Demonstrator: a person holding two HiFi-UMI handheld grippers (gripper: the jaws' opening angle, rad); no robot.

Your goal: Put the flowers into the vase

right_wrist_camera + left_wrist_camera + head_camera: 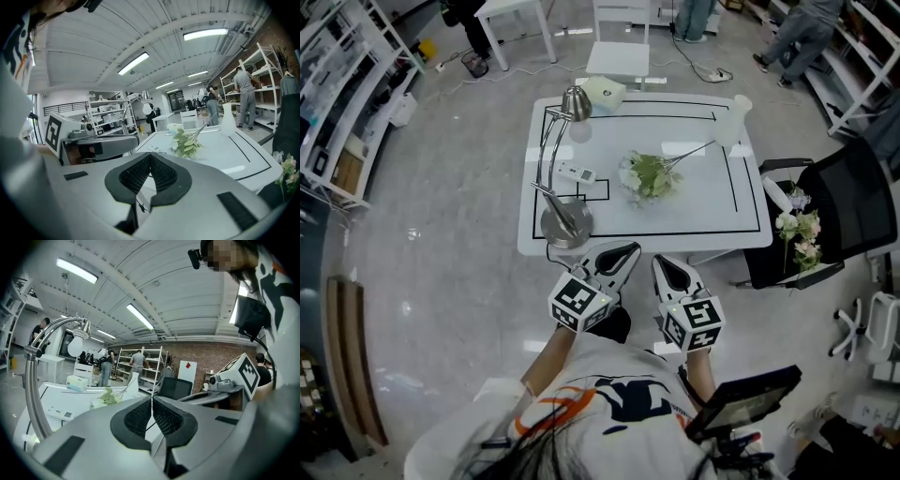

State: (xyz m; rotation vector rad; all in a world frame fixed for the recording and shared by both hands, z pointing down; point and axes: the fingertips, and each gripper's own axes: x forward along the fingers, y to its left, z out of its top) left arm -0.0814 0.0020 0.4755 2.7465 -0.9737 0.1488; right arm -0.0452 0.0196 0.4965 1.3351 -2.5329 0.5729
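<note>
A bunch of pale flowers with green leaves [649, 176] lies on the white table [694, 220], its stem pointing toward the white vase [734, 122] at the far right corner. Both grippers hover side by side just short of the table's near edge, shut and empty: the left gripper [628, 251] and the right gripper [663, 264]. The left gripper view shows its jaws [152, 401] pressed together, the flowers [107, 398] beyond. From the right gripper view [150, 157] the flowers [187, 143] and vase [228, 119] stand ahead.
A silver desk lamp [561, 159] stands at the table's left side, with a small remote [576, 173] and a tissue box [603, 92] near it. A black chair holding another flower bunch [800, 230] sits to the right. Shelves and people are farther off.
</note>
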